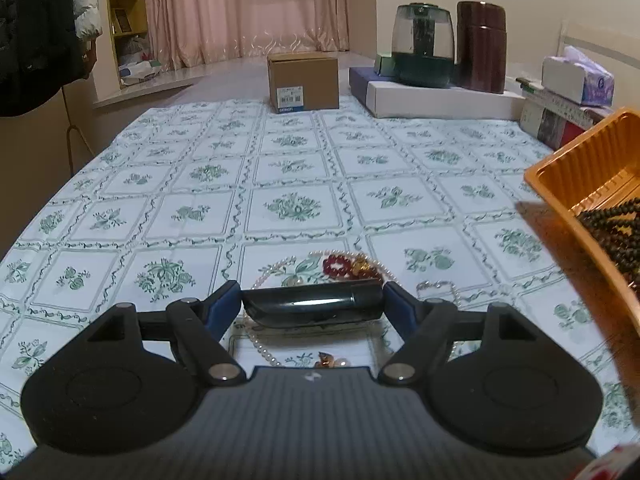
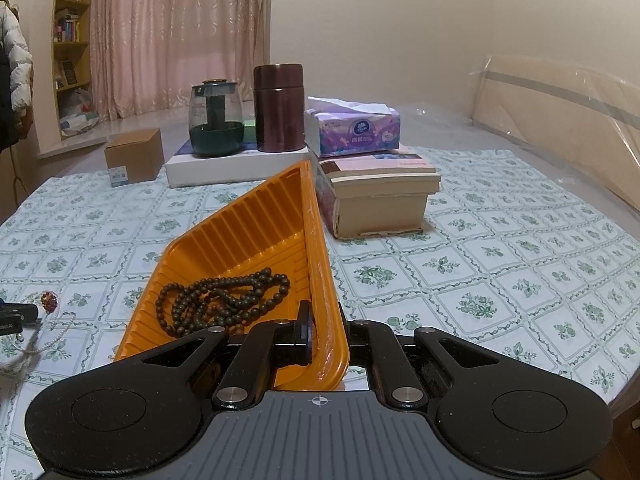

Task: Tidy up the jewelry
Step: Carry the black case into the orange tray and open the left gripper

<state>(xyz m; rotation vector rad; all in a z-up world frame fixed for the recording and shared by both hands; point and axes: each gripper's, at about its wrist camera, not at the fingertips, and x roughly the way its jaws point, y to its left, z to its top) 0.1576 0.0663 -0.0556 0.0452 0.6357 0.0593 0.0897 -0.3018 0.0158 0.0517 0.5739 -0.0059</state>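
Note:
My left gripper (image 1: 312,304) is shut on a glossy black bangle (image 1: 312,305), held crosswise just above the tablecloth. Under and beyond it lie a white pearl necklace (image 1: 276,270), a red bead bracelet (image 1: 344,266) with a gold charm, a thin silver chain (image 1: 440,286) and a small amber piece (image 1: 326,360). My right gripper (image 2: 324,332) is shut on the near rim of an orange ribbed tray (image 2: 256,232), which is tilted up. A dark wooden bead string (image 2: 224,300) lies in the tray; it also shows in the left wrist view (image 1: 616,232).
At the table's far side stand a cardboard box (image 1: 304,80), a white flat box (image 1: 436,98) carrying a glass teapot (image 1: 423,44) and a brown canister (image 1: 482,46), and a tissue box (image 2: 354,128) on stacked books (image 2: 376,196). A bookshelf and pink curtains stand behind.

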